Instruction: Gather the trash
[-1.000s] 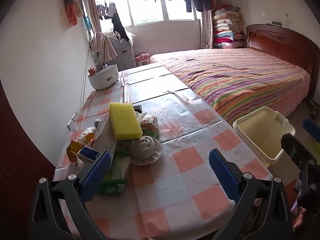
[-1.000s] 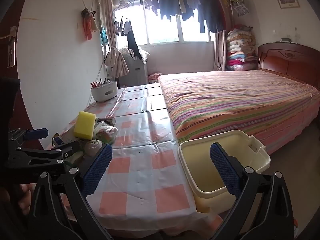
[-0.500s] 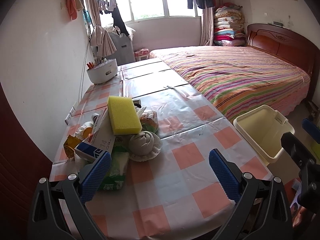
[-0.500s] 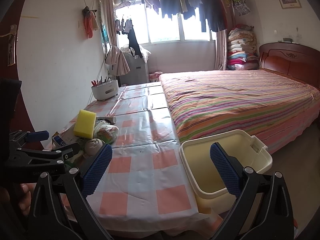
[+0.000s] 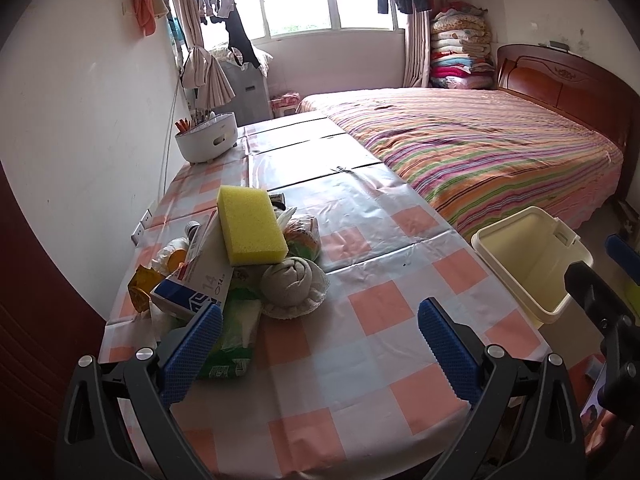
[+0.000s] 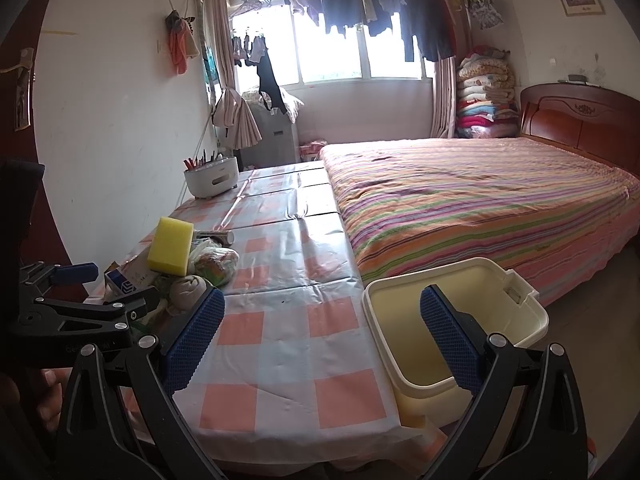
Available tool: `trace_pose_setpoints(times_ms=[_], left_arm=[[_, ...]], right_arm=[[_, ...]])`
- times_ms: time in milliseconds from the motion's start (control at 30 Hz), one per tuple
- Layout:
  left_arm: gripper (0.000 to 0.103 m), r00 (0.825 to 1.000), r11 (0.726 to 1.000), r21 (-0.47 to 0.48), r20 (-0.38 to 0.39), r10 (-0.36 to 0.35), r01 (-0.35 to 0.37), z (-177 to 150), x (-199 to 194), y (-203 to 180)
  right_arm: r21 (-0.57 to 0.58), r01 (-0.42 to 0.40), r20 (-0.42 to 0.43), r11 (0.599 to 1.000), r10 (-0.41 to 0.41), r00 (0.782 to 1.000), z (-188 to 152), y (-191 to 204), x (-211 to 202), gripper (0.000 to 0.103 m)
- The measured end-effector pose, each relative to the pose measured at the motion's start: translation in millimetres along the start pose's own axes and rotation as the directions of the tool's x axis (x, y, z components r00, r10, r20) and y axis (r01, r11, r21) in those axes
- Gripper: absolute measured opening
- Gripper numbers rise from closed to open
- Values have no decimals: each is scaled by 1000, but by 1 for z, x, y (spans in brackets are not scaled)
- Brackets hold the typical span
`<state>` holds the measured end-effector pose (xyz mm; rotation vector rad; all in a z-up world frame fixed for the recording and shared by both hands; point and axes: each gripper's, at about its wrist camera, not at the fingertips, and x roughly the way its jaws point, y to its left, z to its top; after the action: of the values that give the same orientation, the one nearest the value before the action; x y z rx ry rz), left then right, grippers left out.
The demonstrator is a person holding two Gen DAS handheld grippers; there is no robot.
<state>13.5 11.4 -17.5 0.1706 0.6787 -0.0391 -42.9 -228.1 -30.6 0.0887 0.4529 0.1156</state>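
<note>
A pile of trash lies on the checked table (image 5: 360, 352) at its left side: a yellow sponge (image 5: 250, 224) on top, a blue and white carton (image 5: 192, 284), a grey rolled sock (image 5: 290, 280), a green packet (image 5: 236, 340), a bagged item (image 5: 302, 234) and an orange wrapper (image 5: 140, 286). My left gripper (image 5: 318, 344) is open and empty, just short of the pile. My right gripper (image 6: 320, 338) is open and empty, above the table's near right edge beside a cream bin (image 6: 456, 328). The sponge (image 6: 170, 246) and the bin (image 5: 528, 260) show in both views.
A white caddy with pens (image 5: 206, 138) stands at the table's far left by the wall. A bed with a striped cover (image 5: 480, 148) runs along the table's right side. The left gripper's frame (image 6: 80, 308) shows in the right wrist view.
My left gripper has drawn back and risen a little, so the pile sits further ahead of its fingers. The right gripper has barely moved.
</note>
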Motion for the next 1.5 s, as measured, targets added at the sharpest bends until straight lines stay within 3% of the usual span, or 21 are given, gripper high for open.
trace_pose_setpoints(times_ms=[500,900,1500], left_arm=[[96,1000,1000,-15,-16,11,-11,-2,4,6],[96,1000,999,-37,-20,8,-8,-3,5,16],[96,999,998,-58,-32,20,-22,-6,9,27]], right_arm=[[-5,-11,-14,1000,11,1000,-1,5,5,97],[-29,56,-56,998,-58,997,-1,9,12,97],[-42,37,-98,998,-41,994,-1,17,28,97]])
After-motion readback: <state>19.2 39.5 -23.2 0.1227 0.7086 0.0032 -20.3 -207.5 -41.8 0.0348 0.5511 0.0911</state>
